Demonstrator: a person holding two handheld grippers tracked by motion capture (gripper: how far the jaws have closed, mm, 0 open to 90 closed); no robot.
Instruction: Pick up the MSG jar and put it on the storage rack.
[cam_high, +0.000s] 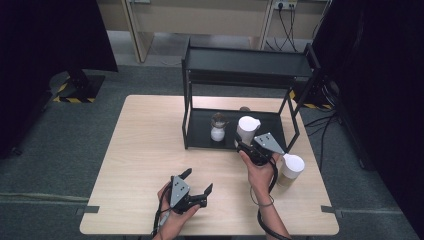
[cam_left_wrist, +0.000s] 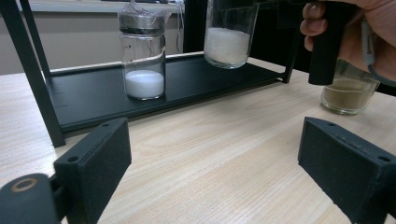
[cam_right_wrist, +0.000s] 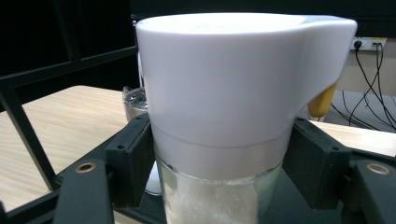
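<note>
My right tool (cam_high: 246, 144) clamps the white-lidded glass jar (cam_right_wrist: 233, 107) of white powder, held above the black rack's lower shelf (cam_left_wrist: 187, 84); my left tool (cam_high: 196, 186) rests wide apart and empty over the desk (cam_high: 145, 150); a second jar (cam_high: 217, 127) stands on that shelf.

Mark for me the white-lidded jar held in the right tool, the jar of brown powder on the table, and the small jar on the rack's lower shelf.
White-lidded jar (cam_right_wrist: 233, 88): right gripper view, on its white lid.
Brown-powder jar (cam_left_wrist: 348, 93): left gripper view, on the glass at the powder.
Small jar (cam_left_wrist: 144, 70): left gripper view, on its glass wall.
</note>
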